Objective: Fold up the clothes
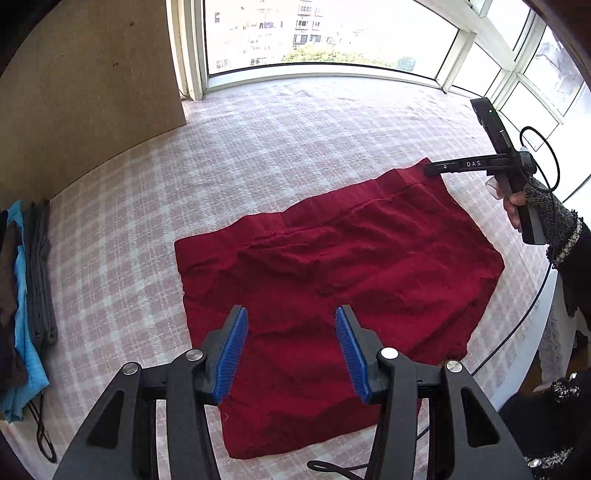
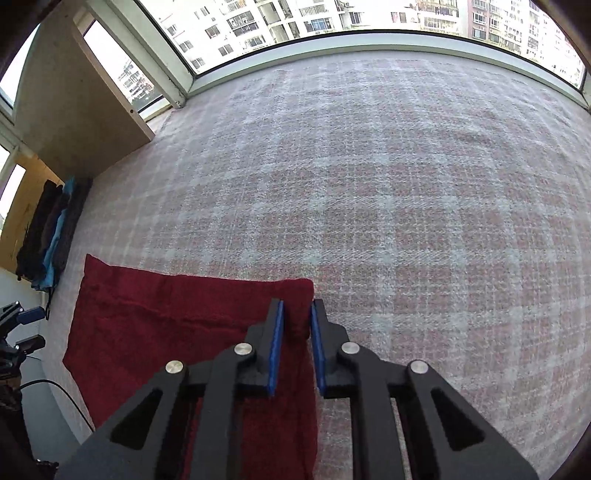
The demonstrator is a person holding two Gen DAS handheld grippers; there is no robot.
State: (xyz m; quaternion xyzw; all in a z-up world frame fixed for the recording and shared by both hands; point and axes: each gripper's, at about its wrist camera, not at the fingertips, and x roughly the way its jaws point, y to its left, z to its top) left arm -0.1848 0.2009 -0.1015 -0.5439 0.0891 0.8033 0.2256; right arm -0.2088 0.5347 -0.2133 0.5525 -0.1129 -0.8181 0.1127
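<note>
A dark red garment (image 1: 332,280) lies spread flat in a rough rectangle on a surface covered with a pink and white checked cloth (image 1: 295,129); whether that surface is a bed or a platform cannot be told. The fabric shows shallow creases and a folded band along its far edge.

The right tongs (image 2: 297,317) sit at the garment's far right corner, blue pads (image 2: 275,343) drawn close with a fold of red cloth between them, so they are pinching that corner. In the left wrist view the same tool reaches in from the right, its black tip on that corner, held by a hand (image 1: 511,203) in a speckled knit cuff.

The left tongs (image 1: 291,332) hover over the near part of the garment with their blue pads spread wide and nothing between them.

Against the left edge of the checked cloth is a pile of other clothes (image 1: 26,295) in grey, bright blue and brown, well apart from the red garment. A tan board (image 1: 92,92) stands behind it, and windows (image 1: 314,33) run along the far side, with apartment blocks outside
</note>
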